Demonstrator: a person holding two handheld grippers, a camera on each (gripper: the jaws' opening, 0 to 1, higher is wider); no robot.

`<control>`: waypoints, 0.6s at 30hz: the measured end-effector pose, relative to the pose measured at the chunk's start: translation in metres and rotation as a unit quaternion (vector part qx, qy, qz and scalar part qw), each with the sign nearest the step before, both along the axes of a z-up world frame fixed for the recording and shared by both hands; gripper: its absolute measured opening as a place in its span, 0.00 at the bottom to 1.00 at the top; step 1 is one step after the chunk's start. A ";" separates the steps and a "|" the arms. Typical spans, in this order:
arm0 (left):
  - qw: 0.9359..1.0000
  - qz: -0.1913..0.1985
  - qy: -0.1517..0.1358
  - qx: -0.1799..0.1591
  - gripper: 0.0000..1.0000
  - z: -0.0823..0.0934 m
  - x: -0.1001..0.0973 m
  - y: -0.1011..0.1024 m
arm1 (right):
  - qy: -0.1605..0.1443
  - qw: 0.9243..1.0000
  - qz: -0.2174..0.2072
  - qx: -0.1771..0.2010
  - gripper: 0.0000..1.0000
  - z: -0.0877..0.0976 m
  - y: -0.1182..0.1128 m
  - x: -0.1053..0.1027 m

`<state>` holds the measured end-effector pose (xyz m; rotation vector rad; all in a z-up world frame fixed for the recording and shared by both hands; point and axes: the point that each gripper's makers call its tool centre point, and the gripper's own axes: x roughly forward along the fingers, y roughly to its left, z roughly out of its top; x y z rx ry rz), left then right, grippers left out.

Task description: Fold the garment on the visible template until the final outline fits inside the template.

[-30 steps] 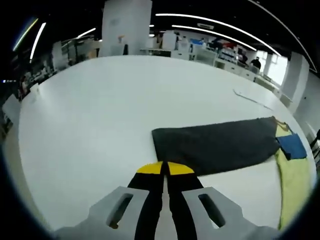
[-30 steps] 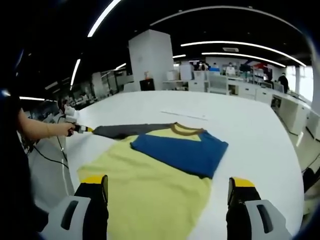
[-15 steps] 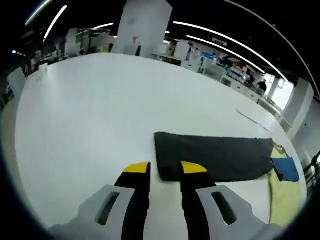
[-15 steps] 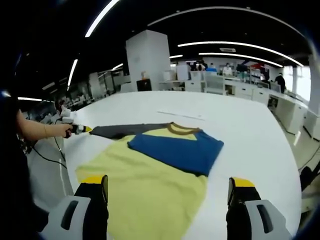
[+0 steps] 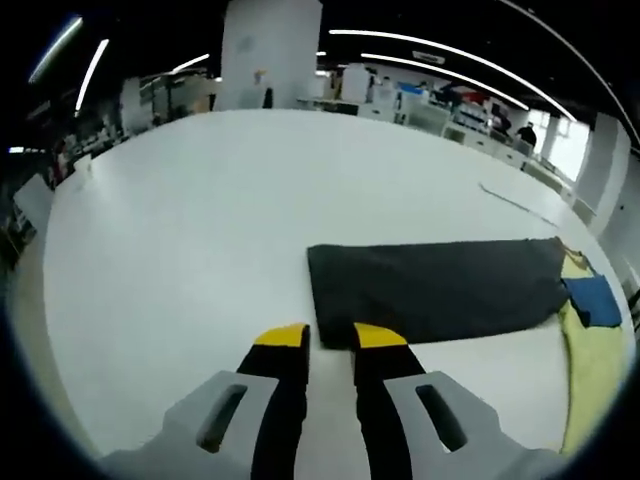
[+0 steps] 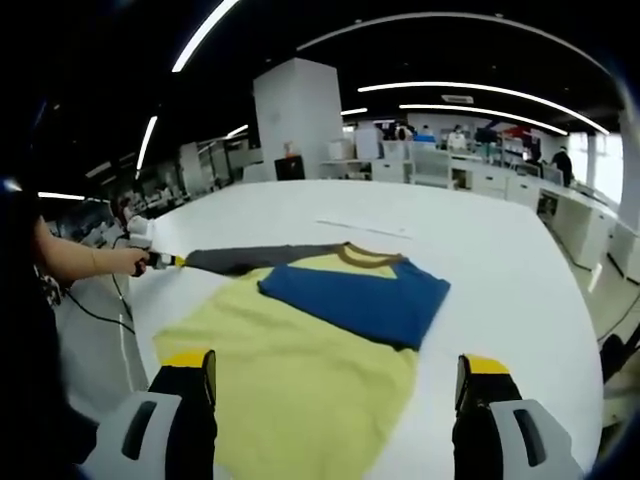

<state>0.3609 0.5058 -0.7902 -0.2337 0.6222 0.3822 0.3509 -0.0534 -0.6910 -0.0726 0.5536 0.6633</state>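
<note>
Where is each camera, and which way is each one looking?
Left gripper view: rides on the left gripper, low over the white table, looking along the dark grey sleeve; its own two jaws show, slightly apart.
Right gripper view: rides on the right gripper, facing across the yellow shirt body and folded blue sleeve; its wide-open jaws and the person's forearm show.
Shared: the same shirt, grey sleeve and table.
</note>
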 end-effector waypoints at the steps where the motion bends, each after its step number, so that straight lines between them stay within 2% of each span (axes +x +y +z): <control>1: 1.000 0.001 -0.001 -0.003 0.11 0.000 0.000 0.000 | 0.000 1.000 0.000 -0.001 0.99 0.000 0.000 0.000; 7: 1.000 0.001 0.003 0.001 0.06 -0.002 0.003 -0.001 | 0.002 1.000 0.001 -0.009 0.99 -0.005 -0.002 -0.002; 9: 1.000 0.004 0.001 -0.003 0.01 -0.002 0.004 -0.001 | 0.000 1.000 0.003 -0.021 0.99 -0.008 -0.002 -0.001; 18: 1.000 0.003 0.000 -0.015 0.00 0.002 0.001 0.001 | 0.001 1.000 0.010 -0.012 0.99 -0.012 -0.002 0.003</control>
